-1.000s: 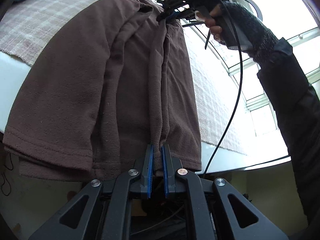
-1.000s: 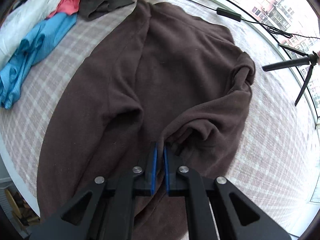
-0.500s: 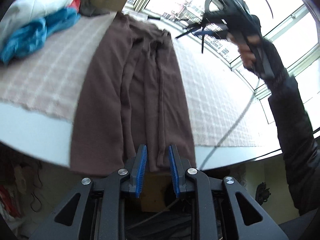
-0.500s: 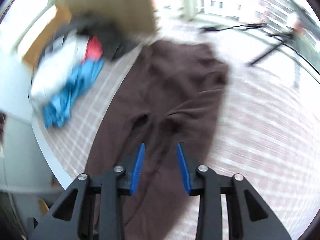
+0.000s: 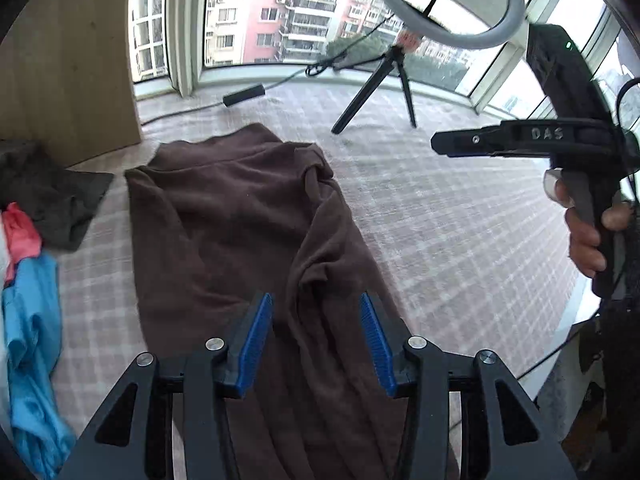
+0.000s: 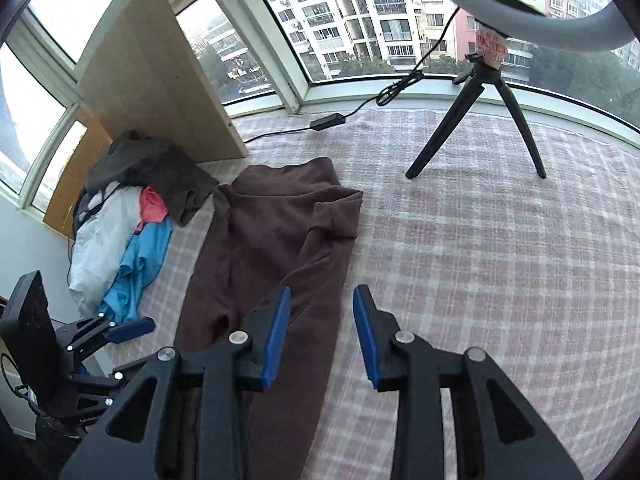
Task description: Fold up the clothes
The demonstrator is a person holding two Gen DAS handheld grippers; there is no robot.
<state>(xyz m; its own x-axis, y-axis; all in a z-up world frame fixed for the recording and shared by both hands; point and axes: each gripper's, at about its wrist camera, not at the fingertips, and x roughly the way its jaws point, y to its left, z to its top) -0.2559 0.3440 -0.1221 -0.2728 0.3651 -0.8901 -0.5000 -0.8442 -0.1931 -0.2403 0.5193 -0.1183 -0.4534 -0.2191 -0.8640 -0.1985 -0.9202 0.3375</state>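
Note:
A brown fleece garment (image 5: 240,232) lies folded lengthwise into a long strip on the checked cloth (image 5: 440,240), one sleeve laid across its top. My left gripper (image 5: 318,340) hovers above its near half. The jaws are opening and nothing is between the blue pads. In the right wrist view the garment (image 6: 272,248) stretches away from my right gripper (image 6: 321,332), which is open and empty above the strip's right edge. A hand (image 5: 588,236) holds the right gripper (image 5: 440,144) at the right. The left gripper (image 6: 136,346) shows at lower left.
A pile of blue, white, red and dark clothes (image 6: 132,232) lies left of the garment. A wooden board (image 6: 160,80) stands behind it. A ring light on a black tripod (image 6: 484,120) and a cabled power adapter (image 6: 328,122) are at the back by the windows.
Both grippers were shut on the brown garment's edges. They have let go, opened and risen away from it. The garment now lies flat as a folded strip.

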